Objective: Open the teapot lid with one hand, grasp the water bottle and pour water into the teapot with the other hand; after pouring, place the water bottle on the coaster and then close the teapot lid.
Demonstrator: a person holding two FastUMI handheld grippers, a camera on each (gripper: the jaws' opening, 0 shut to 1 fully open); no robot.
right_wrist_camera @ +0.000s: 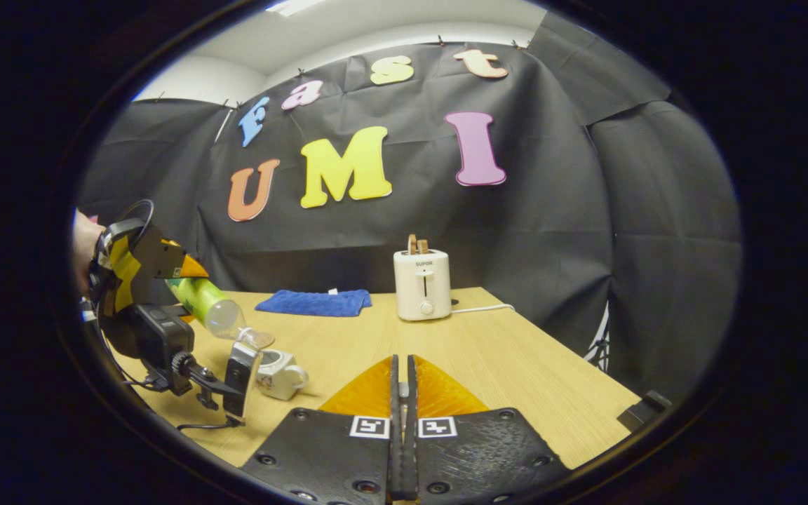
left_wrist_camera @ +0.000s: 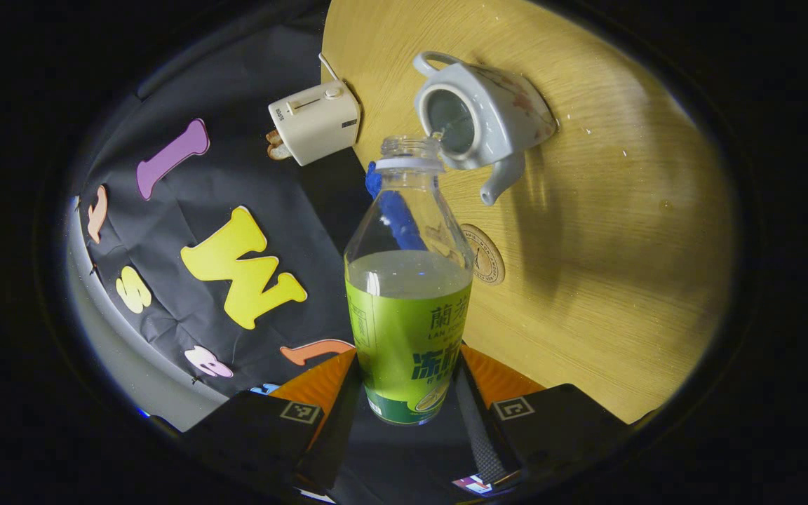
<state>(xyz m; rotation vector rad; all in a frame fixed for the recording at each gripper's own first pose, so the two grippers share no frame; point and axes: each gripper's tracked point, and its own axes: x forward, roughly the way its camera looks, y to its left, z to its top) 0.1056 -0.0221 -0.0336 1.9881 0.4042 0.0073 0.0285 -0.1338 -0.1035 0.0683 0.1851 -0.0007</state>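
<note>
Water bottle (left_wrist_camera: 408,294), uncapped and about half full of clear liquid, sits clamped between the two fingers of the left hand-held gripper (left_wrist_camera: 409,414), which press on its green-labelled lower body from either side. In the left gripper view its long axis runs straight away from the camera, with the open mouth pointing at the teapot (left_wrist_camera: 480,119) and hanging just over the edge of the pot's uncovered opening. The right gripper view shows the same bottle (right_wrist_camera: 209,303) tilted, base up toward the left hand-held gripper (right_wrist_camera: 165,270) and neck slanting down to the right, its mouth directly above the teapot (right_wrist_camera: 279,373). The teapot stands on the wooden bench (left_wrist_camera: 607,266), lid off, its handle on one side and its spout on the other. A round coaster (left_wrist_camera: 486,254) lies on the bench just beside the bottle's shoulder in the left gripper view. A white toaster (right_wrist_camera: 422,283) with bread in its slots and a blue cloth (right_wrist_camera: 314,302) rest toward the back of the bench, well apart from the pot. The right hand-held gripper (right_wrist_camera: 402,421) has its fingers pressed together with nothing visible between them, above the near edge of the bench.
</note>
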